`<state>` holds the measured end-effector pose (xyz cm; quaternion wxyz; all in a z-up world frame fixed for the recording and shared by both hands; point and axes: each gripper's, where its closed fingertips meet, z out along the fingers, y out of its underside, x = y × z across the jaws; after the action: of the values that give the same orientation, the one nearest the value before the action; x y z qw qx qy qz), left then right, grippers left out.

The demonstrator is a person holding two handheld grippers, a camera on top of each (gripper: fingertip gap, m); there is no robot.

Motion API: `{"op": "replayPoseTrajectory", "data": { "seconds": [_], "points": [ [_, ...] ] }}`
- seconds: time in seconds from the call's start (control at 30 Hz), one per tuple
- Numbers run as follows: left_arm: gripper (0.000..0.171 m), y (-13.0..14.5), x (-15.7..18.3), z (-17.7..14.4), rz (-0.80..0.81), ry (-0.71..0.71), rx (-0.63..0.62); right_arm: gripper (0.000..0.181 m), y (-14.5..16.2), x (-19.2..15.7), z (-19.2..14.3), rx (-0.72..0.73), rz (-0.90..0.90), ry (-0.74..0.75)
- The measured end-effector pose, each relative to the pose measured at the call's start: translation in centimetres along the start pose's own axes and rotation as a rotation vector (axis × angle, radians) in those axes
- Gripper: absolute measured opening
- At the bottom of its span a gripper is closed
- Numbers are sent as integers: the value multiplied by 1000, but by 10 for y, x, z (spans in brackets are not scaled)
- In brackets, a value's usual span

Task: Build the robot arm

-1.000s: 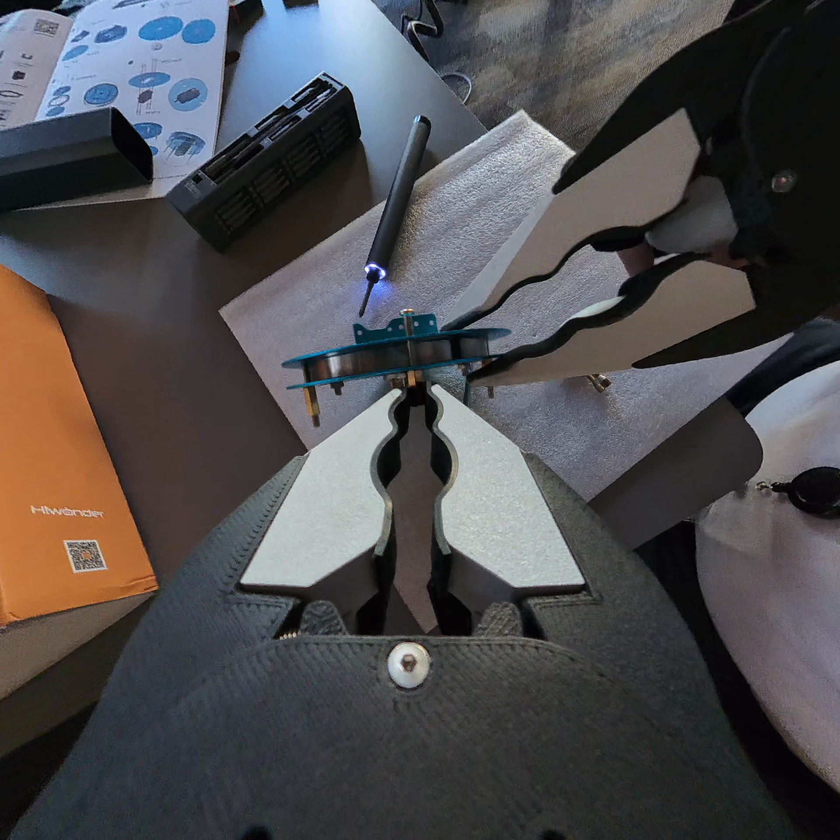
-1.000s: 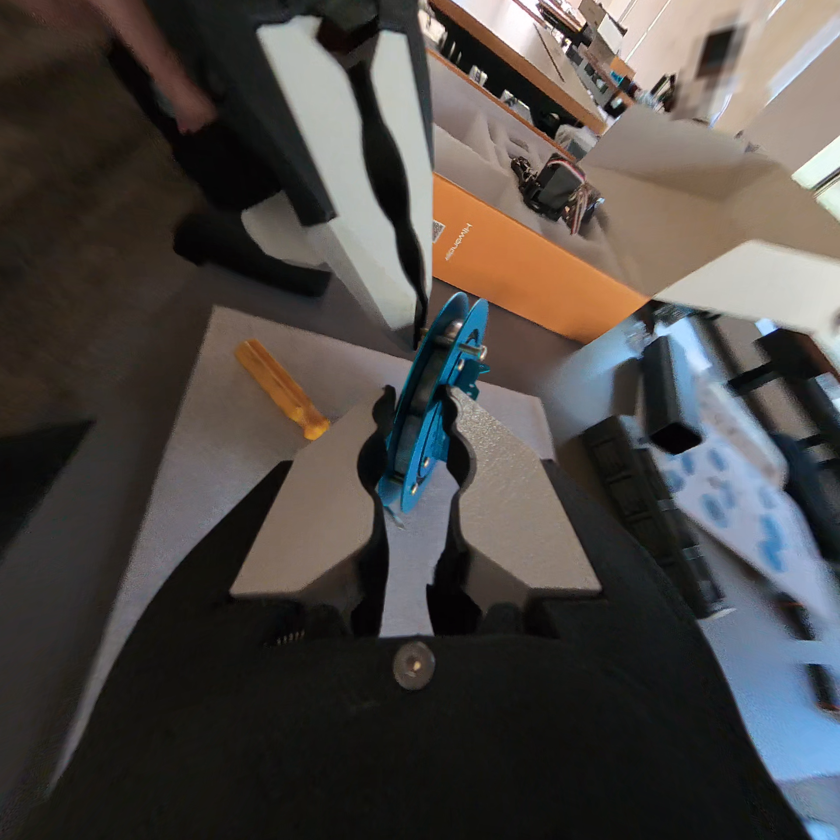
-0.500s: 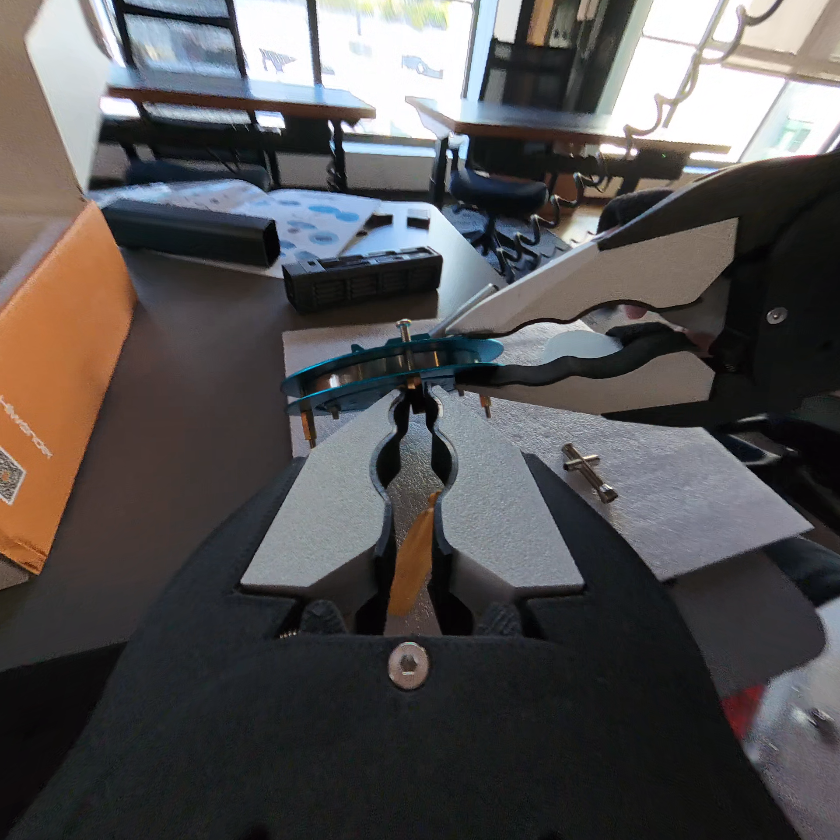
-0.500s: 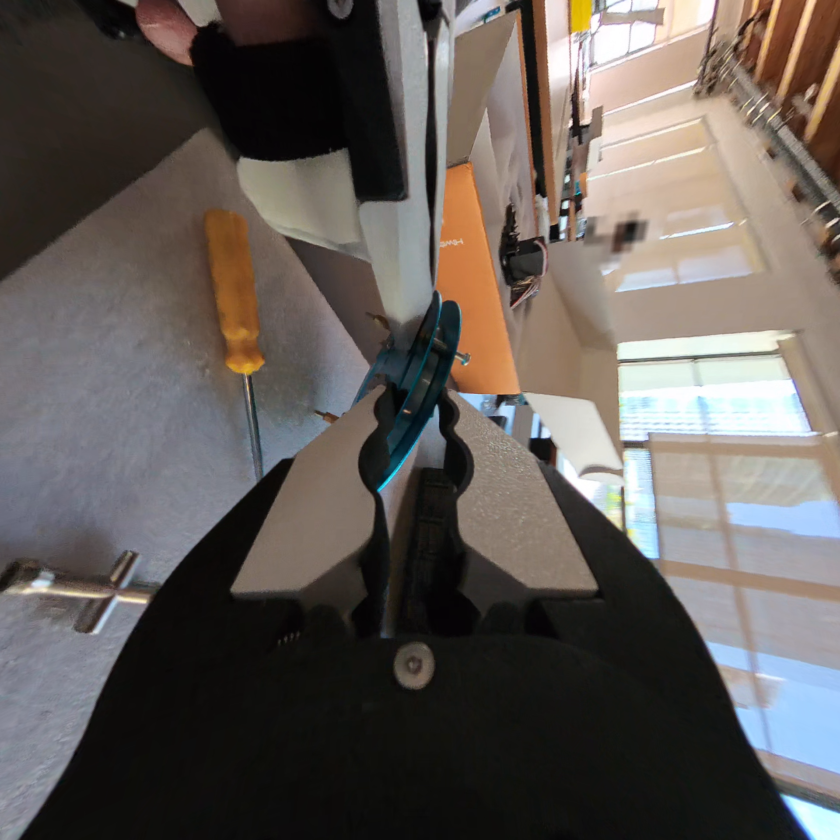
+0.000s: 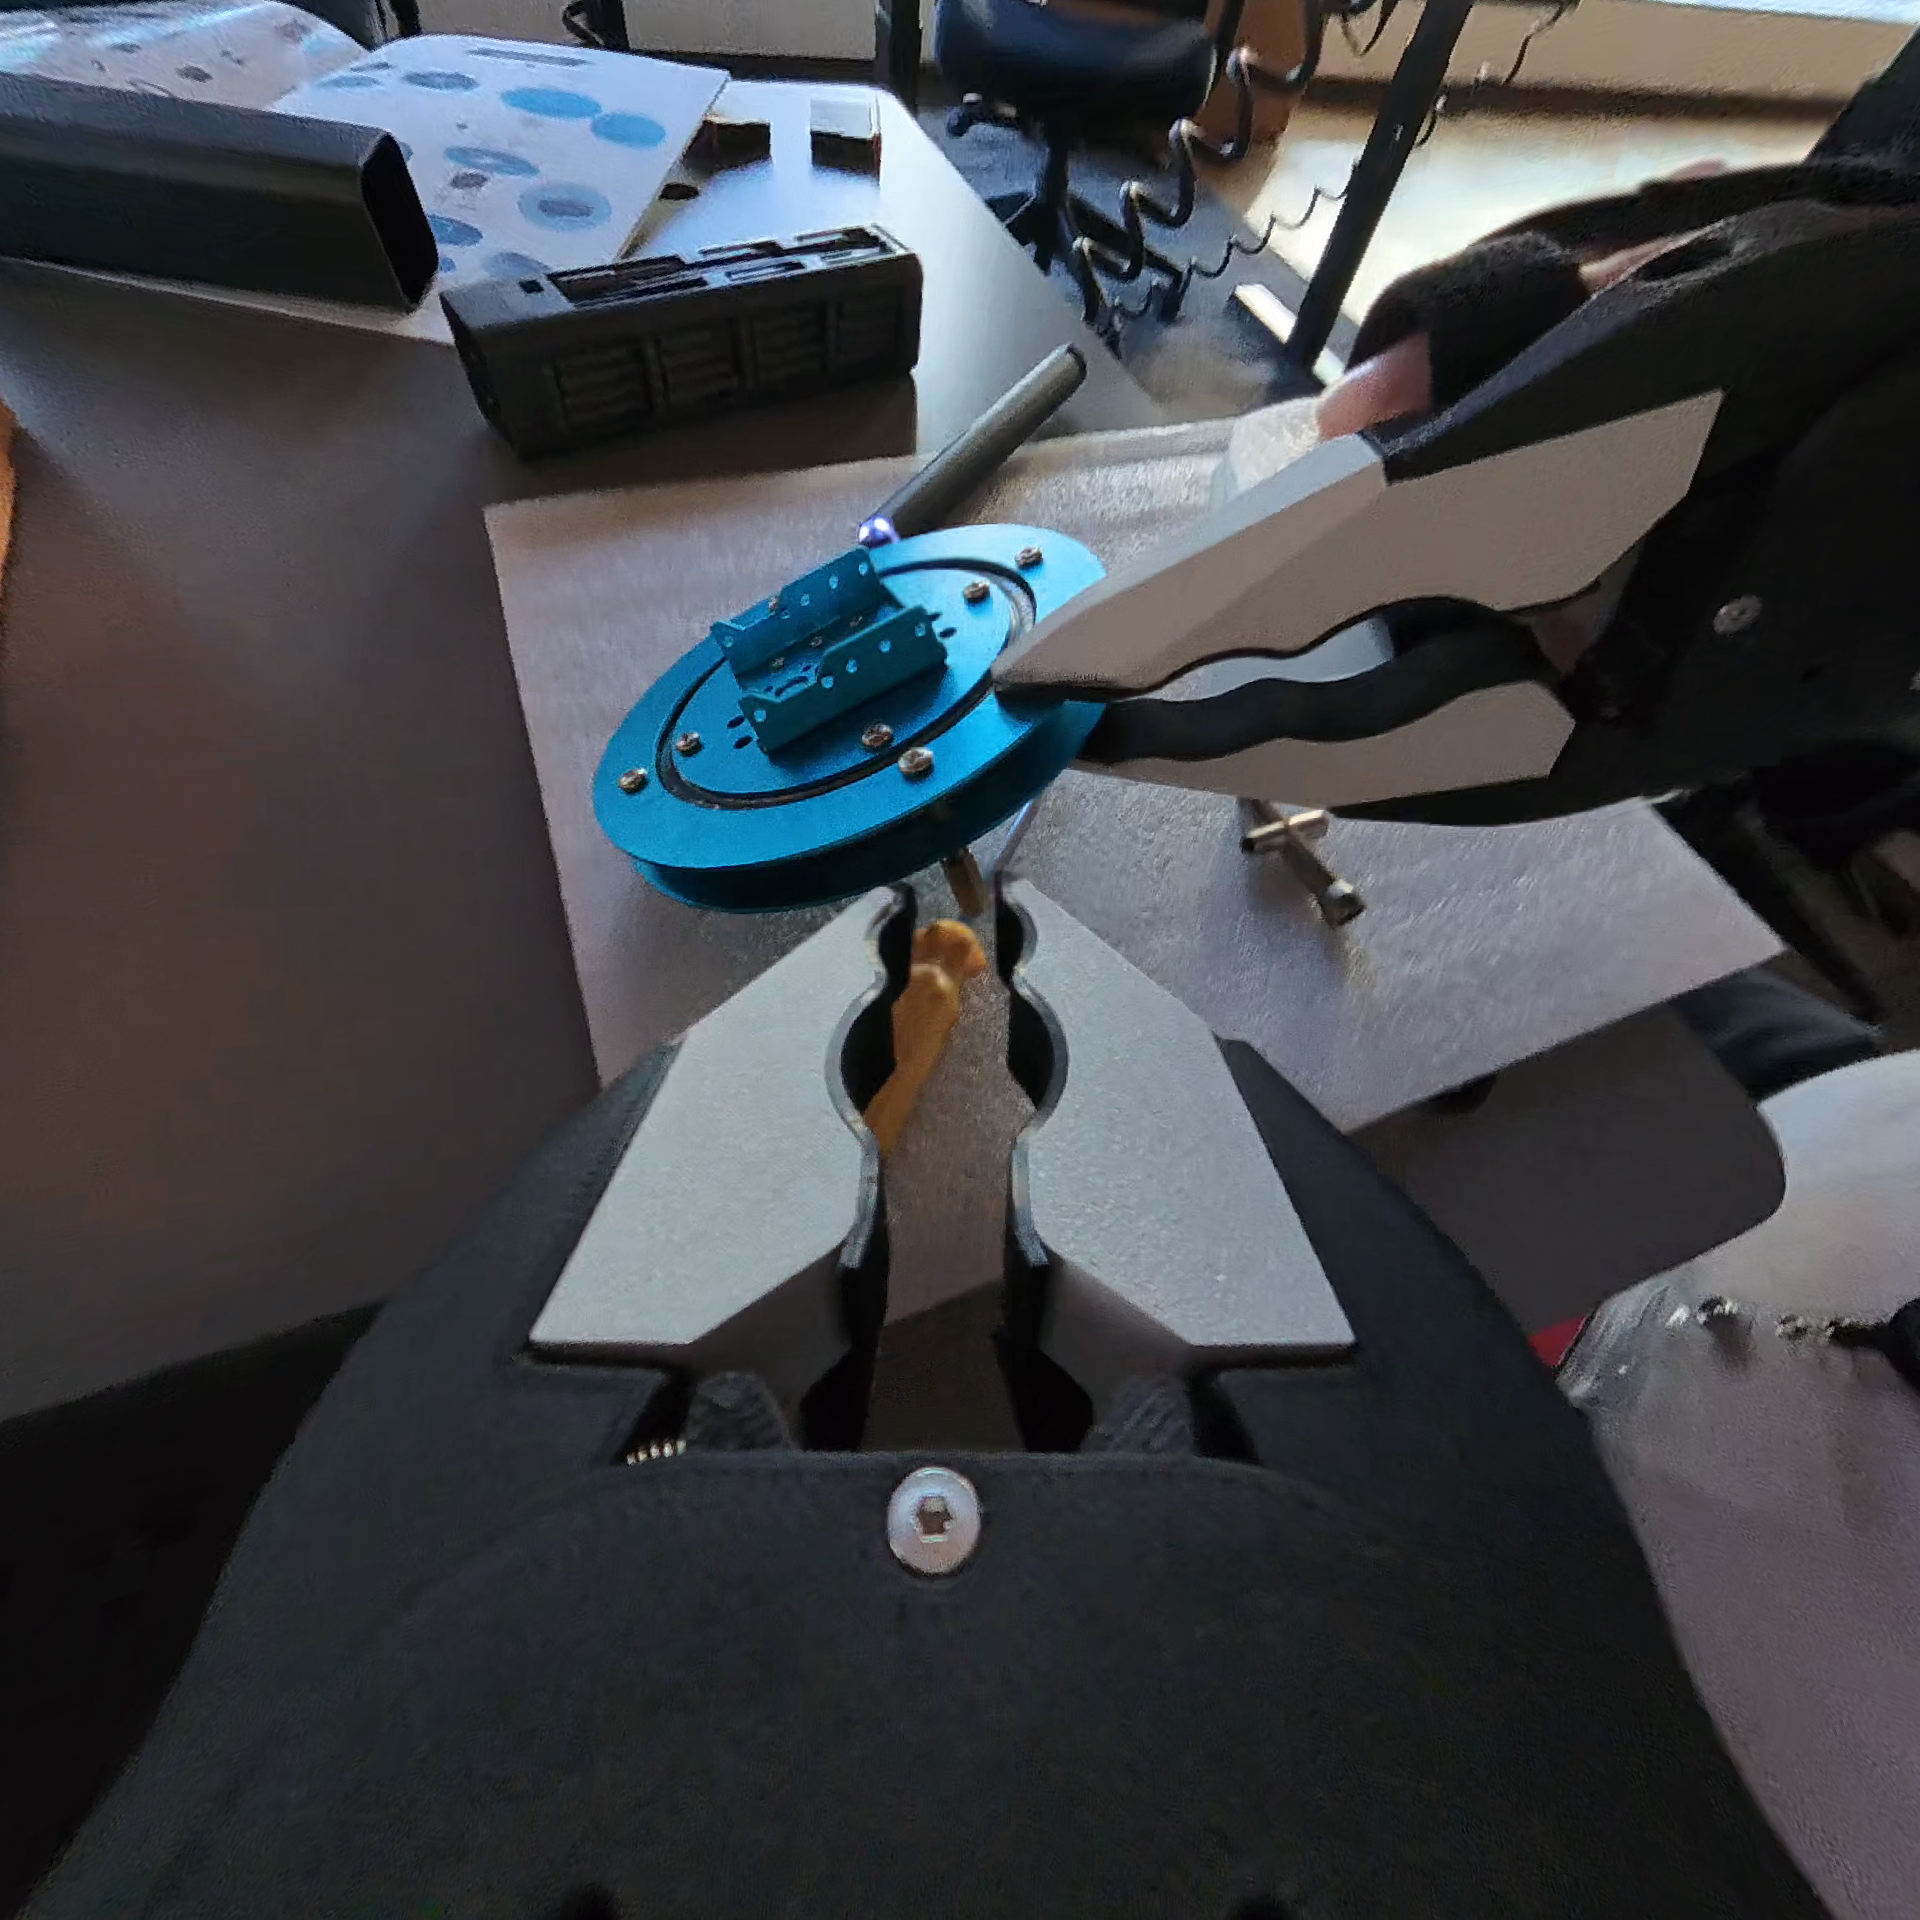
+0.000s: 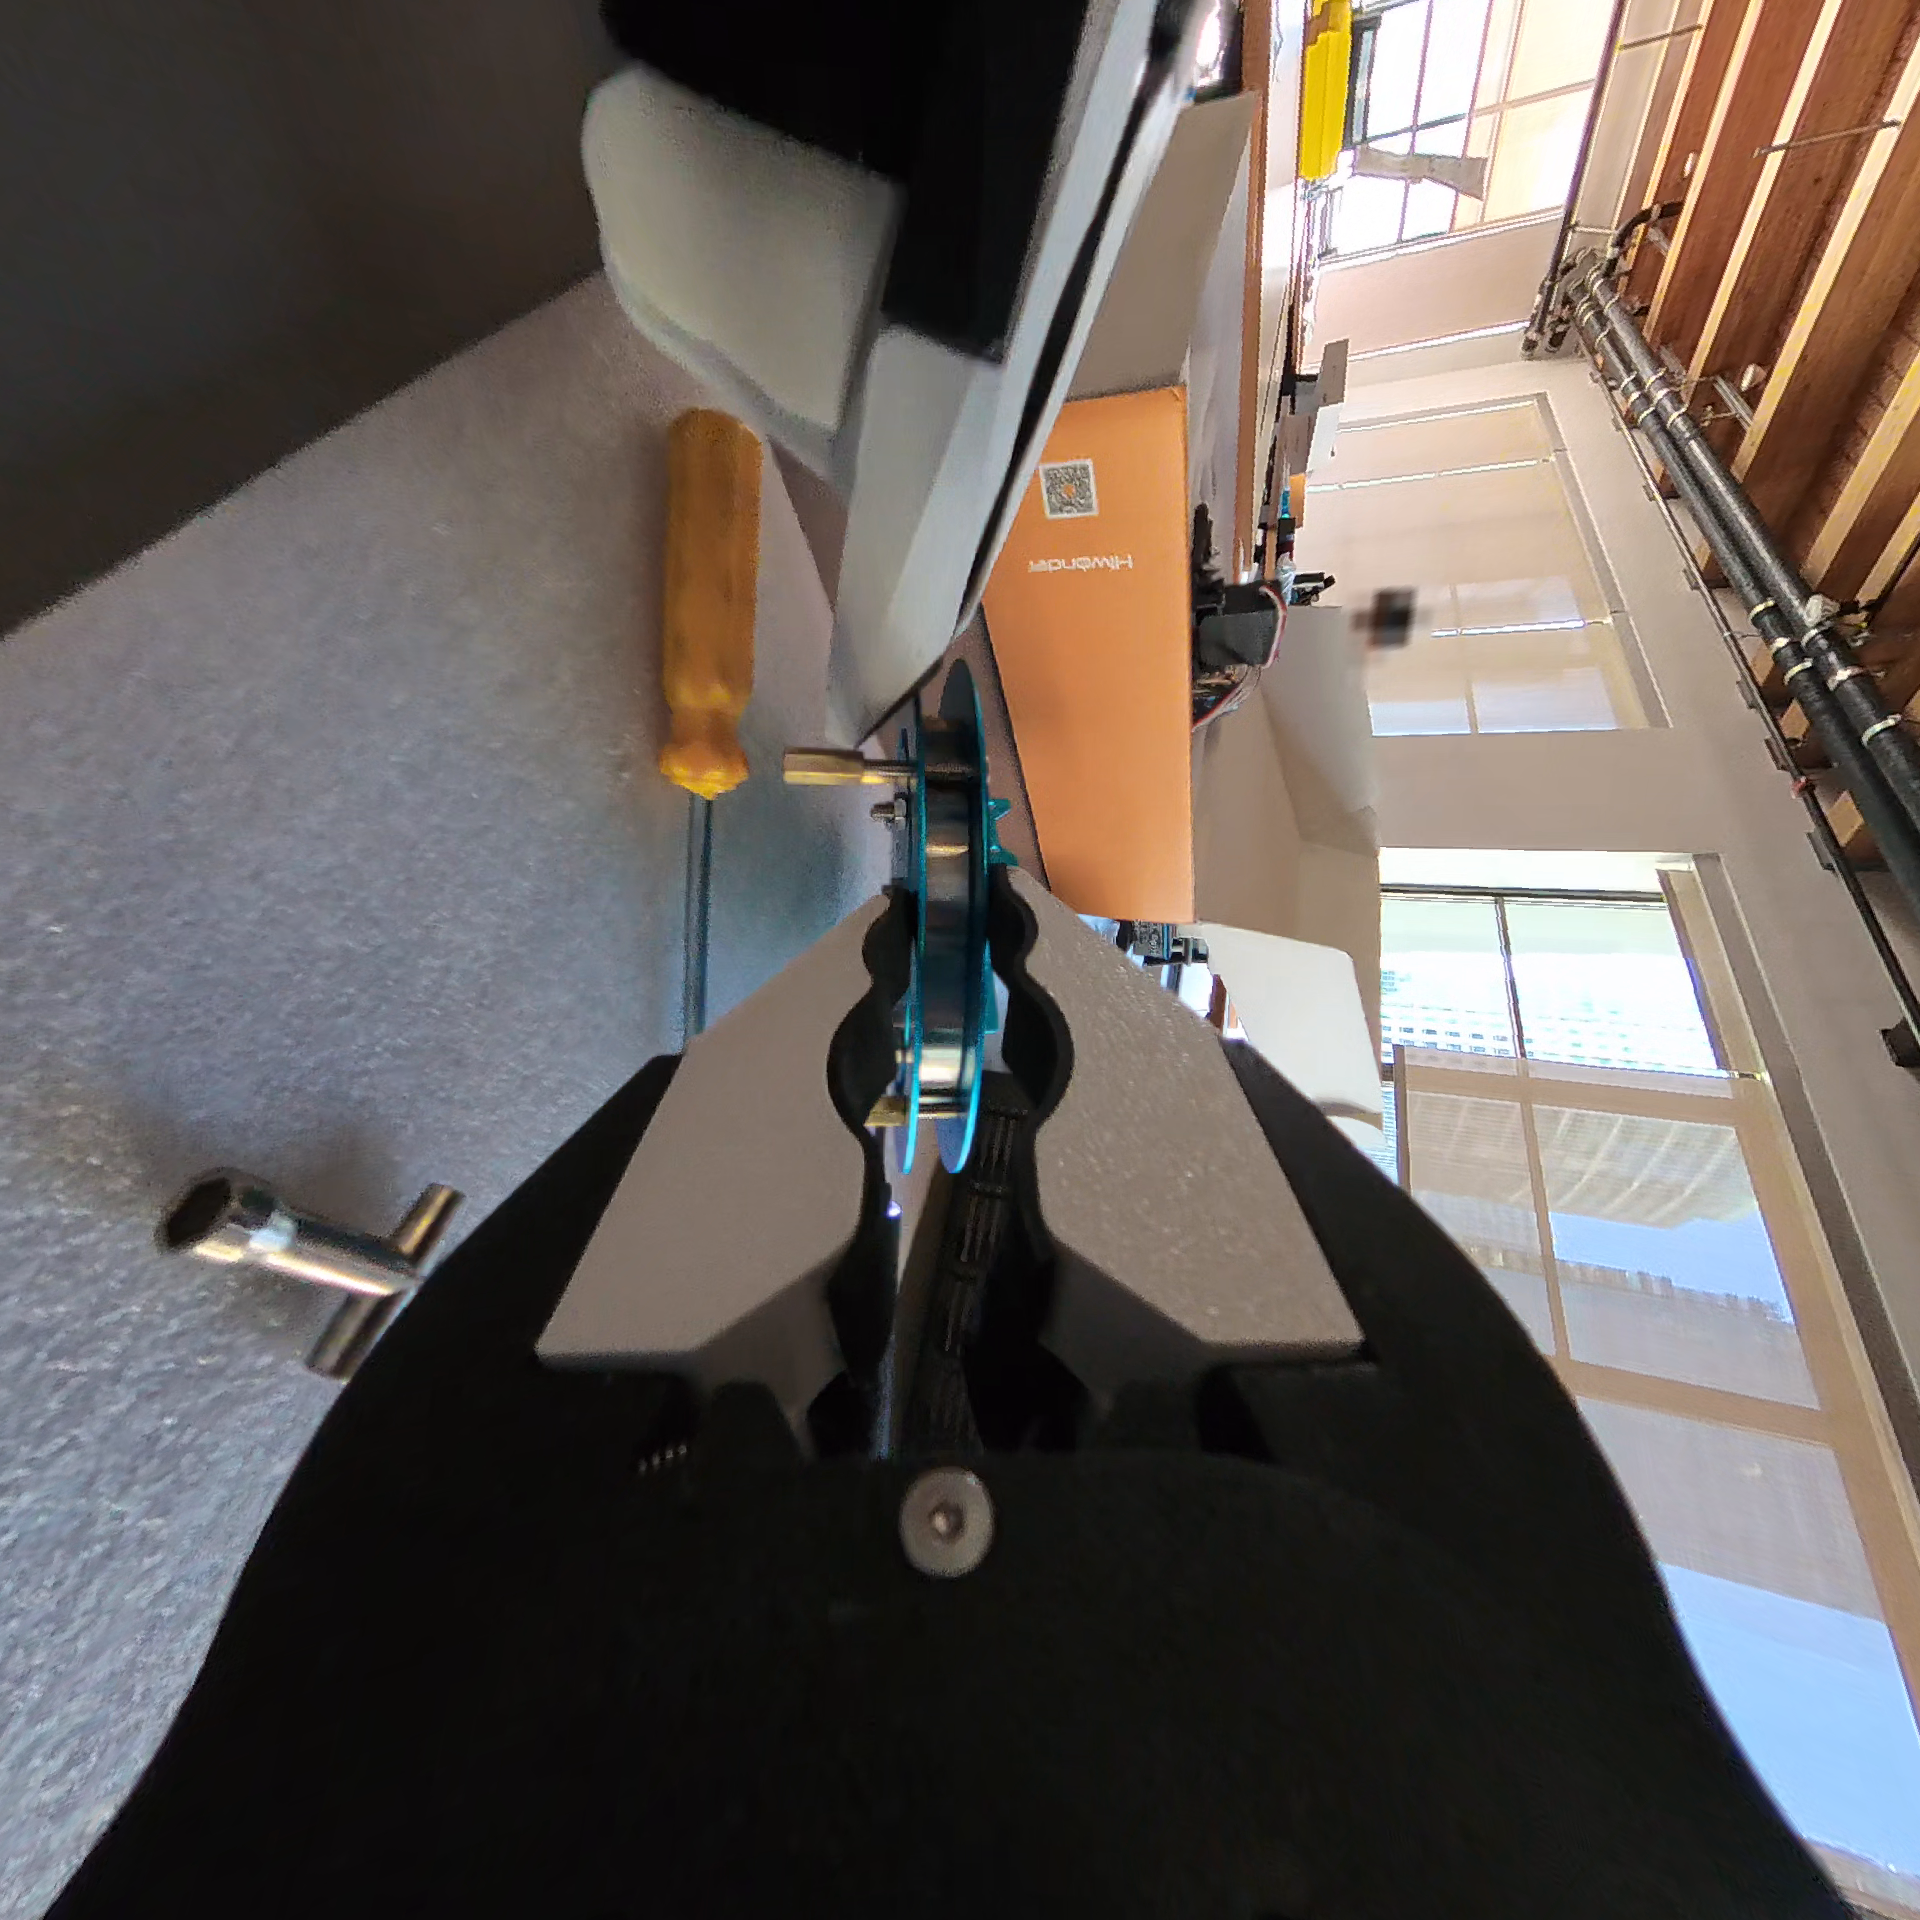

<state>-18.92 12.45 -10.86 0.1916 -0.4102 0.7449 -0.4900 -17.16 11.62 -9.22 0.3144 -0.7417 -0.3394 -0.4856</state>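
A blue round disc assembly (image 5: 831,727) with a small blue bracket on top and brass standoffs underneath hangs above a grey foam mat (image 5: 1403,956). My right gripper (image 5: 1039,717) is shut on the disc's rim from the right; in the right wrist view the disc (image 6: 945,935) stands edge-on between its jaws (image 6: 945,883). My left gripper (image 5: 951,899) is slightly open just below the disc's near edge, with a brass standoff (image 5: 961,878) at the gap between its tips. Its finger (image 6: 935,520) shows in the right wrist view above the disc.
An orange-handled screwdriver (image 5: 920,1029) (image 6: 707,592) and a metal T-shaped socket key (image 5: 1299,862) (image 6: 301,1262) lie on the mat. A black pen-style driver (image 5: 987,436), a black bit case (image 5: 686,332), a black sleeve (image 5: 208,208) and a printed sheet (image 5: 520,135) lie behind. An orange box (image 6: 1101,665) is beyond. My left and right fingertips are right by each other.
My left gripper's jaws have parted from the standoff they pinched under the disc. The left view now looks down on the disc's top. The right gripper keeps its grip.
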Motion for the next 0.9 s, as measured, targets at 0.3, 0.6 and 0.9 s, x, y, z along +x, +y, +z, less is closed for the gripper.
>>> {"op": "replayPoseTrajectory", "data": {
  "seconds": [0.3,0.6,0.9],
  "points": [
    [38,21,-5,-17,318,18,-212,13,0,-3,0,9,63,6],
    [0,31,19,-12,489,172,-385,12,0,-8,0,-20,80,10],
    [37,27,58,-5,166,211,-289,16,-1,-24,-2,-35,28,-39]
  ]
}}
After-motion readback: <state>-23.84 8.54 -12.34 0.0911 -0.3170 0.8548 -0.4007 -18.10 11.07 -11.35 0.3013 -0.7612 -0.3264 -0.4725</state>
